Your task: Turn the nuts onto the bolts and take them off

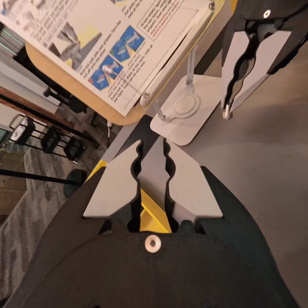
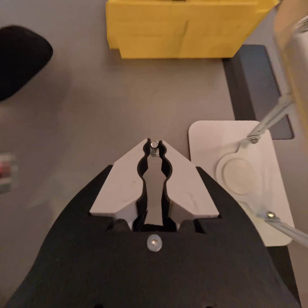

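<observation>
My right gripper point(image 2: 154, 141) is shut on a small silver bolt point(image 2: 154, 146) and pinches its shaft between the fingertips. In the left wrist view the right gripper point(image 1: 227, 104) points straight down at the grey table point(image 1: 250, 166). There the bolt point(image 1: 227, 108) stands upright, and its hexagonal lower end point(image 1: 227, 115) is at the table top. I cannot tell whether that end is the head or a nut. My left gripper point(image 1: 153, 141) is open and empty, near the table's left edge and well apart from the bolt.
A white base plate point(image 2: 208, 150) with thin metal legs point(image 1: 190, 66) carries a tilted instruction board point(image 1: 116, 50), close to the bolt. A yellow box point(image 2: 175, 30) stands at the table's far side. A dark mat point(image 2: 253, 80) lies beyond the base plate. Floor and shelving point(image 1: 41, 141) show past the table edge. My hands' fingertips stand some 15 centimeters from each other.
</observation>
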The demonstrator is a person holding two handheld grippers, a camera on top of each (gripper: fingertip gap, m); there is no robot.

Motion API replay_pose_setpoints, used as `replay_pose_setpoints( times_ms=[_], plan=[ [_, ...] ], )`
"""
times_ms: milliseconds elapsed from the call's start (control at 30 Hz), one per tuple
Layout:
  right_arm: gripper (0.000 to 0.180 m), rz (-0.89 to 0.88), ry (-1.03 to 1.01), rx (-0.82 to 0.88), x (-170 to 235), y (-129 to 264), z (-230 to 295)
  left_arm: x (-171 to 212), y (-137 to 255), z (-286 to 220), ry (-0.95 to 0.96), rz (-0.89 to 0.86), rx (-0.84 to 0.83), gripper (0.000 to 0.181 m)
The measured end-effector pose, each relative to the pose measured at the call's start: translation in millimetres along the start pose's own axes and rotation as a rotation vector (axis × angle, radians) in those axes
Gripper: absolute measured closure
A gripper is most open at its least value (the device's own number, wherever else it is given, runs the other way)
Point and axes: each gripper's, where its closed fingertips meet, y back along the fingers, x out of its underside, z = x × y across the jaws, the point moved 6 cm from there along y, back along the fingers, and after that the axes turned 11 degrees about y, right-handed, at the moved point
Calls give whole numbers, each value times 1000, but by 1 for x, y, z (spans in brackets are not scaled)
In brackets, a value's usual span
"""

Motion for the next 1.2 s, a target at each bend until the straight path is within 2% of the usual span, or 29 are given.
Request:
replay_pose_setpoints(
  times_ms=[200,433,533,733,900,1200],
  plan=[
    [172,101,32,-95,18,-39,12,29,17,20,106,67,-3,144],
    [172,141,0,-154,36,-57,16,63,29,42,161,160,-40,144],
    [171,141,-13,-164,36,-57,16,75,35,51,195,184,-43,144],
    [151,149,-35,-155,37,-56,14,99,47,69,245,259,-75,144],
    [151,118,-28,-122,30,-41,10,122,54,79,278,353,-75,145],
    [153,125,-18,-48,30,-20,2,190,43,84,357,714,30,149]
  ],
)
